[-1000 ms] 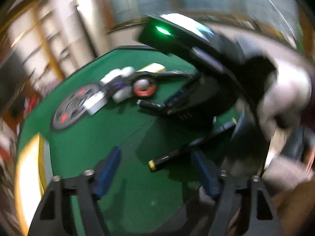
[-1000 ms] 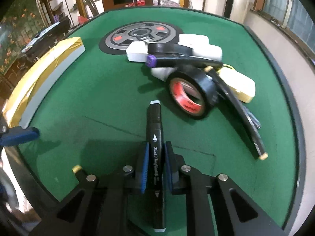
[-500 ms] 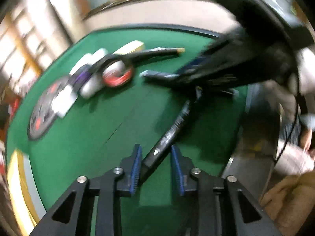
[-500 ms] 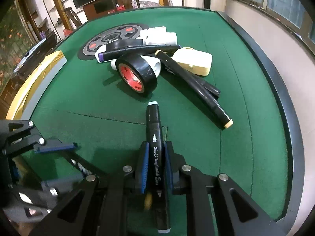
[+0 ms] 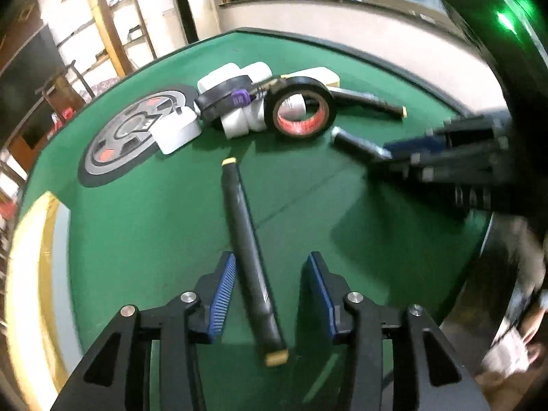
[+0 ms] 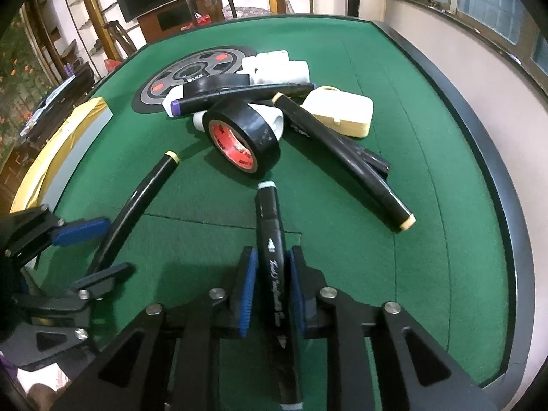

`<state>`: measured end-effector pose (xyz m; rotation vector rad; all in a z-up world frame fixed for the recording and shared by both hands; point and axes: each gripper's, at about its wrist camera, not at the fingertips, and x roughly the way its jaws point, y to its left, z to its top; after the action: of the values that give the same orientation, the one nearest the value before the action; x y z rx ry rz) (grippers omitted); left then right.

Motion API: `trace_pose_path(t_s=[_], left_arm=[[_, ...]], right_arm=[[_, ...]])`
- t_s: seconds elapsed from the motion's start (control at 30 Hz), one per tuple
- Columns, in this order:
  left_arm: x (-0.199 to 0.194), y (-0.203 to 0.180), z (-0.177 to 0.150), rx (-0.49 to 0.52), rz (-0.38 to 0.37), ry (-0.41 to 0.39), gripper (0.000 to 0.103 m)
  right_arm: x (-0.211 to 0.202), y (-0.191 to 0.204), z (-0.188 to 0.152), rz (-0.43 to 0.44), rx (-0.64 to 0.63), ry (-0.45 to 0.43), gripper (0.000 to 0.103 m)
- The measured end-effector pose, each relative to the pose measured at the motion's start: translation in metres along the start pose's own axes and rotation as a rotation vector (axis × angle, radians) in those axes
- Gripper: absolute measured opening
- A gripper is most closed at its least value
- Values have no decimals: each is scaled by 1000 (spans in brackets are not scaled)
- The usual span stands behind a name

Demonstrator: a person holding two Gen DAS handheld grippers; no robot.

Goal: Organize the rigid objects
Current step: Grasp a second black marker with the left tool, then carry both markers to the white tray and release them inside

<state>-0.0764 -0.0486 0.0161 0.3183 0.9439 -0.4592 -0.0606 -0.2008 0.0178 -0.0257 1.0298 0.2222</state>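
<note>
My left gripper (image 5: 272, 291) is open on the green table. A black marker with yellow ends (image 5: 248, 253) lies between its blue pads, touching neither. The same marker shows in the right wrist view (image 6: 137, 205), with my left gripper (image 6: 92, 250) around it. My right gripper (image 6: 272, 291) is shut on a black marker with grey ends (image 6: 274, 257); it also shows in the left wrist view (image 5: 394, 152). A pile holds a black tape roll (image 6: 245, 137), a purple-capped marker (image 6: 233, 94), white blocks (image 6: 277, 66), a cream case (image 6: 342, 111) and two more black markers (image 6: 342, 157).
A round grey and red disc (image 6: 191, 72) lies flat behind the pile. A gold and grey box (image 6: 58, 147) stands along the left table edge. The table has a raised black rim (image 6: 496, 178) on the right. Shelves and a dark screen stand beyond.
My left gripper has opened: half a second ago its pads were close around the yellow-ended marker, which now lies loose between them. My right gripper still holds its marker.
</note>
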Motion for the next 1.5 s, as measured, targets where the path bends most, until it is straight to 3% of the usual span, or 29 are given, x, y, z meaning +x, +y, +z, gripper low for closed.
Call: trace_pose_path(t_s=[0.03, 0.07, 0.1, 0.17, 0.23, 0.37, 0.6, 0.73, 0.9, 1.1, 1.23, 1.4, 1.5], left_arm=[[2, 4, 1, -41, -29, -6, 45], [2, 8, 1, -70, -42, -16, 33], [3, 10, 2, -79, -24, -23, 15], [0, 19, -2, -128, -76, -26, 14], [-6, 26, -10, -164, -76, -34, 14], [-27, 41, -22, -244, -125, -83, 14], [-97, 71, -40, -373, -218, -273, 14], [-136, 98, -50, -410, -183, -360, 14], [-160, 140, -68, -488, -96, -393, 14], [-161, 190, -86, -567, 11, -361, 14], [-141, 215, -95, -632, 31, -298, 14], [-108, 237, -98, -698, 35, -208, 14], [-88, 250, -92, -727, 42, -153, 14]], right_arm=[[1, 4, 0, -12, -11, -9, 24], [2, 8, -1, -34, -29, -19, 24], [2, 12, -2, -51, -46, -25, 26], [2, 17, -4, -68, -58, -37, 21], [1, 16, -5, -41, -40, -39, 15], [-5, 12, -10, 56, 10, -53, 15], [-42, 30, -4, 225, 16, -151, 15], [-62, 55, 10, 307, -14, -179, 15], [-69, 101, 32, 435, -63, -175, 15], [-65, 158, 62, 547, -102, -145, 15], [-52, 196, 78, 620, -105, -91, 15], [-9, 239, 99, 643, -54, 8, 15], [17, 262, 108, 606, -36, 38, 15]])
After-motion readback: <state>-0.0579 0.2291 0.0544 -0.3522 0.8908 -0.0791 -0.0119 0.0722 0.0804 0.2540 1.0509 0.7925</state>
